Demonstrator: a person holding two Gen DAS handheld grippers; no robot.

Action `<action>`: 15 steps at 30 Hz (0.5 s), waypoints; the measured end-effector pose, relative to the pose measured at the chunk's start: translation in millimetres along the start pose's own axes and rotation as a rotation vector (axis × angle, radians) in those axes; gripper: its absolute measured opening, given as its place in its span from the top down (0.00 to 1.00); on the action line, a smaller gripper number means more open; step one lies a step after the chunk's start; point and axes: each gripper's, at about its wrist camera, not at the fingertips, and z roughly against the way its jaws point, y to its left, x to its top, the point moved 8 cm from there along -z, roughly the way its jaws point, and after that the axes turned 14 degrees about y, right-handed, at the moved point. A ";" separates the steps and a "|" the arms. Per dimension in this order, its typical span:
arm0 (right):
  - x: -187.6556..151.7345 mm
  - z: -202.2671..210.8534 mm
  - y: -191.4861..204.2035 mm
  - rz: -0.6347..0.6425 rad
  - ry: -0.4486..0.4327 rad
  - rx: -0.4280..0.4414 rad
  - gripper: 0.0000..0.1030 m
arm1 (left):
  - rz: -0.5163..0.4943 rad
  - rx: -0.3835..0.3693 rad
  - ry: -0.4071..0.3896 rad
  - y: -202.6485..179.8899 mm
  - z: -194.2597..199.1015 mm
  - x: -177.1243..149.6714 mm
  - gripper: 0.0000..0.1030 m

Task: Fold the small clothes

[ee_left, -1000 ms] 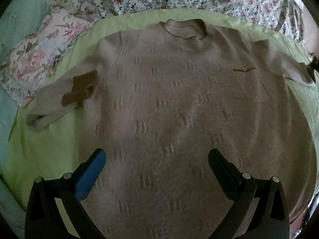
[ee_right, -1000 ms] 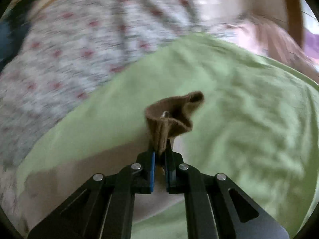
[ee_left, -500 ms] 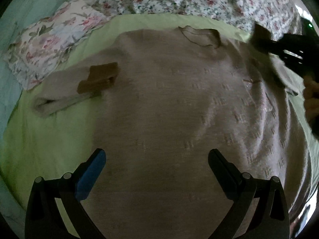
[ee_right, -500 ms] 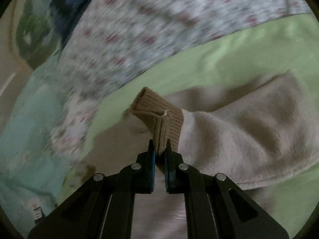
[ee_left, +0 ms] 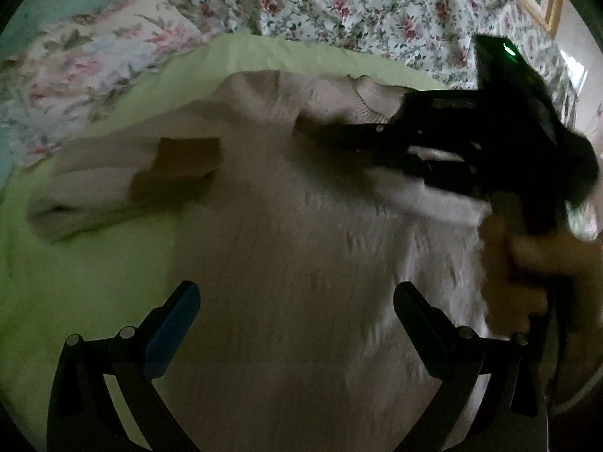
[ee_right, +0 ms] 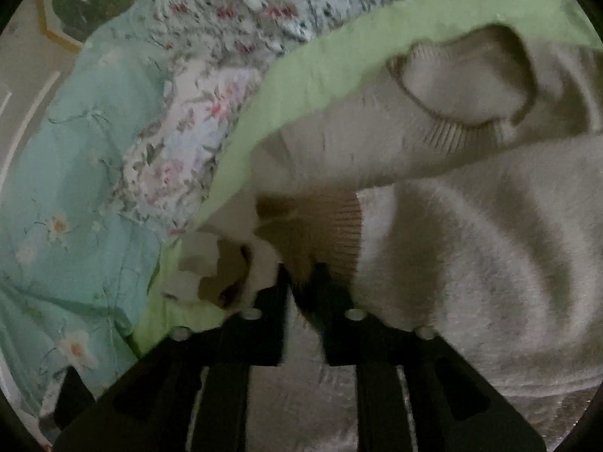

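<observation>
- Sweater (ee_left: 286, 256) lies flat, front up, on the green sheet (ee_left: 75, 271), filling most of my left view.
- My right gripper (ee_right: 301, 282) has its fingers pinched narrow on the brown ribbed cuff (ee_right: 324, 226) of one sleeve, holding it over the chest just below the collar (ee_right: 471, 86).
- My left gripper (ee_left: 297, 324) hangs above the lower body of the knit with its fingers spread wide, holding nothing.
- Across the garment, the other sleeve (ee_left: 94, 184) is already folded in, its brown cuff lying at the chest edge.
- Judging the step in hand as laying this second sleeve across the chest, I'd set the cuff down level with the other one and let go only once the sleeve lies straight and unbunched.
- I'd use the free left tool to pin the body if the knit drags; it looks soft and likely to ripple.
- Beyond the sheet are a floral quilt (ee_left: 377, 3), a floral pillow (ee_left: 94, 60) and mint bedding (ee_right: 75, 188).
- No brand, label or readable writing shows anywhere; both views are motion-blurred.
</observation>
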 end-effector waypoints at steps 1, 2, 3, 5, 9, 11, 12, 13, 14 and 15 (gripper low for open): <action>-2.1 1.6 -0.5 -0.008 0.004 0.015 0.56 | 0.002 -0.039 0.004 -1.7 -5.5 9.8 0.00; -5.3 6.7 -1.4 -0.015 -0.002 0.031 0.50 | 0.006 -0.069 0.005 -2.6 -9.8 17.7 0.00; -9.0 16.0 -3.0 -0.015 -0.020 0.034 0.48 | 0.011 -0.099 0.011 -3.5 -15.4 25.7 0.00; -18.2 37.3 -4.8 -0.005 -0.059 0.023 0.48 | 0.020 -0.159 0.043 -6.7 -31.0 39.9 0.00; -48.2 88.6 -20.2 -0.044 -0.142 0.027 0.48 | 0.065 -0.206 0.087 -7.4 -62.6 69.0 0.02; -65.7 111.6 -32.1 -0.077 -0.182 0.021 0.48 | 0.061 -0.190 0.047 -9.0 -66.2 83.5 0.10; -76.0 123.8 -39.6 -0.091 -0.204 0.014 0.48 | 0.053 -0.180 0.034 -10.4 -68.0 88.5 0.18; -84.1 132.0 -45.4 -0.108 -0.221 0.003 0.48 | 0.034 -0.173 0.028 -14.1 -69.0 92.9 0.42; -93.0 141.9 -53.5 -0.128 -0.240 -0.011 0.48 | 0.016 -0.158 0.027 -17.5 -70.7 96.8 0.68; -101.3 152.8 -63.5 -0.151 -0.263 -0.029 0.48 | 0.006 -0.138 0.030 -19.0 -72.0 99.9 0.81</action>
